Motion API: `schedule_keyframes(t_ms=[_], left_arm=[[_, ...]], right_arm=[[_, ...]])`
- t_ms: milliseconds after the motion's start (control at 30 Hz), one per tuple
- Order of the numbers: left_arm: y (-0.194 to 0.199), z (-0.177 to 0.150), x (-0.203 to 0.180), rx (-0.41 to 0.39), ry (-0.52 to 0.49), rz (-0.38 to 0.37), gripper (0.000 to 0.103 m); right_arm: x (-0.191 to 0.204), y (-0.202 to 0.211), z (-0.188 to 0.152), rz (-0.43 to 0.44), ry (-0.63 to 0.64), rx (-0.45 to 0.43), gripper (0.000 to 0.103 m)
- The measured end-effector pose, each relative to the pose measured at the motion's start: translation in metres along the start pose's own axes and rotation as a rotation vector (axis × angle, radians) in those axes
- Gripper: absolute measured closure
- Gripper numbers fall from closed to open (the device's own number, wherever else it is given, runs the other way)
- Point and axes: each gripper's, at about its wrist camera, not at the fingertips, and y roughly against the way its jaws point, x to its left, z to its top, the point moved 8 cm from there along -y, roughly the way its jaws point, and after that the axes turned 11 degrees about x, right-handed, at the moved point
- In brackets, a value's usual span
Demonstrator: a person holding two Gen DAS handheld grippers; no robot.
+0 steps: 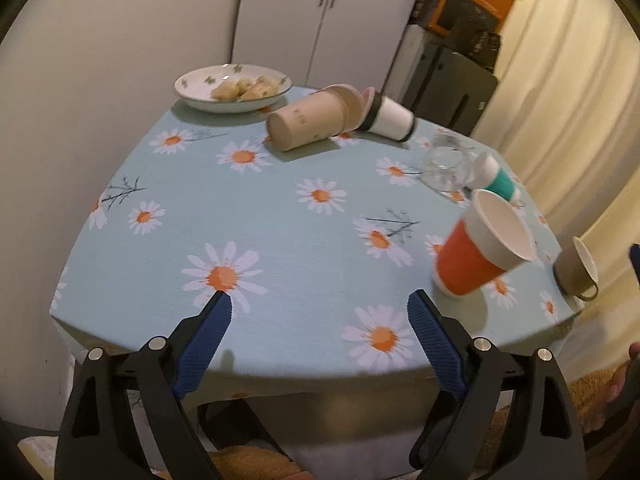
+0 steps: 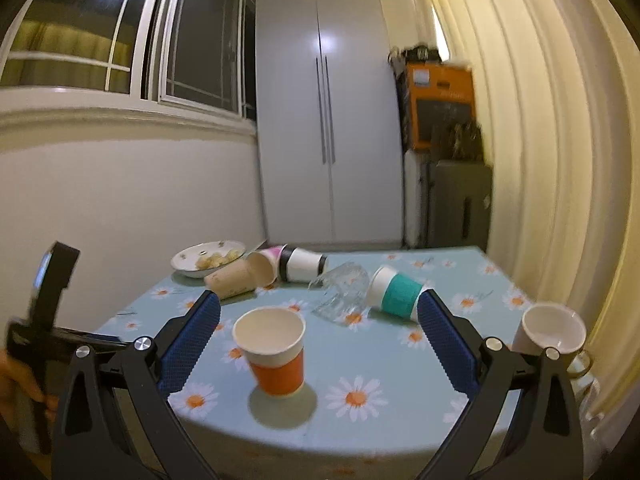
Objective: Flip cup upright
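Near the front edge of the table [image 2: 400,432], the orange cup [image 2: 276,350] stands upright with its open mouth up, alone on a bare stretch of cloth. Both tools hang back at that near edge with nothing in them: the right gripper [image 2: 318,308] has its blue fingers [image 2: 188,344] spread wide to either side of the orange cup without touching it, and the left gripper [image 1: 318,304] is likewise released, its jaws apart over open cloth to the left of the cup. From the left wrist view the middle and left of the table lie open, with room to move.

Farther back, a row of things lies on its side. A tan cup [image 2: 240,276] rests with its mouth to the right, touching a black-and-white cup [image 2: 302,265], with a pink rim just behind them. Right of these, a clear glass [image 2: 342,288] lies tipped, touching a teal-banded cup [image 2: 394,292]. A bowl [image 2: 188,266] holding pale snacks sits at the far left corner. A white mug [image 2: 550,328] stands at the right edge, close to the curtain [image 2: 540,160].

A pale blue daisy-print cloth covers the table. Behind it stand a white cupboard [image 2: 328,120], an orange box [image 2: 440,104] on dark items, and a window [image 2: 120,28] at far left.
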Motion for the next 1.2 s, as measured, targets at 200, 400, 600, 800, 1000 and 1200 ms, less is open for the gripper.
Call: schedule_keyframes(t_ms=[200,400,600,800,1000,1200], left_arm=[[0.025,-0.018,-0.031,-0.085,-0.100,-0.017,0.008],[0.048,-0.041,-0.056,-0.149,-0.176,-0.020,0.007],[0.066,-0.061,-0.072,-0.203,-0.231,-0.016,0.007],[0.083,-0.076,-0.072,-0.249,-0.206,-0.016,0.007],[0.091,-0.085,-0.070,-0.269,-0.193,-0.021,0.007],[0.093,-0.089,-0.074,-0.283,-0.201,-0.018,0.007]], right_arm=[[-0.019,0.023,-0.010,0.004,0.005,0.052,0.005],[-0.026,0.040,-0.020,-0.015,0.057,0.072,0.005],[-0.028,0.051,-0.033,-0.022,0.107,0.104,0.005],[-0.026,0.063,-0.045,-0.031,0.133,0.115,0.005],[-0.026,0.070,-0.053,-0.039,0.124,0.121,0.005],[-0.023,0.071,-0.055,-0.055,0.127,0.120,0.005]])
